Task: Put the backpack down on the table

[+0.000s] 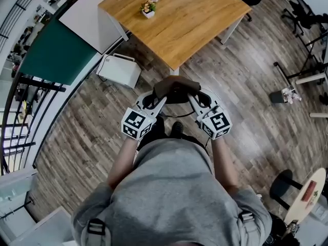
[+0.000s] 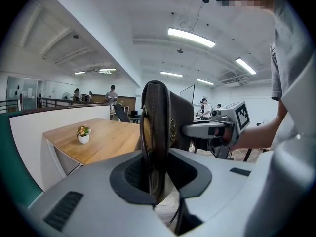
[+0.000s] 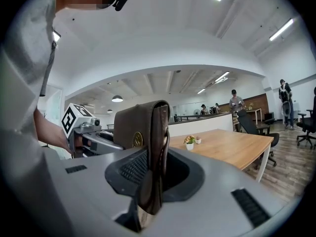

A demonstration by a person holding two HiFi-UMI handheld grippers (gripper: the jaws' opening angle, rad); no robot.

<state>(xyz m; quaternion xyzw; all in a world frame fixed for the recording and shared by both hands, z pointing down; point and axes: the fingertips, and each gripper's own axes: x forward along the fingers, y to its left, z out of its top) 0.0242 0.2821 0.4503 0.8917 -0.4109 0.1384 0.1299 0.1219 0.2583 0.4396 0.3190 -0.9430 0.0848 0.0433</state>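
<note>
A brown leather backpack (image 1: pixel 177 87) hangs in the air in front of me, short of the wooden table (image 1: pixel 205 29). My left gripper (image 1: pixel 159 100) is shut on its left side and my right gripper (image 1: pixel 194 100) on its right side. In the left gripper view the backpack's edge (image 2: pixel 157 127) stands upright, pinched between the jaws of the left gripper (image 2: pixel 155 181), with the right gripper (image 2: pixel 217 128) beyond it. The right gripper view shows the backpack (image 3: pixel 145 127) clamped by the right gripper (image 3: pixel 150 181). The table (image 2: pixel 108 142) bears a small flower pot (image 1: pixel 148 7).
A white box (image 1: pixel 119 69) stands on the wooden floor by the table's near left corner. A green partition (image 1: pixel 56 53) and a railing (image 1: pixel 20 111) run along the left. A black stool (image 1: pixel 280 185) and a round board (image 1: pixel 307 193) are at my right. Office chairs (image 1: pixel 302 14) stand far right.
</note>
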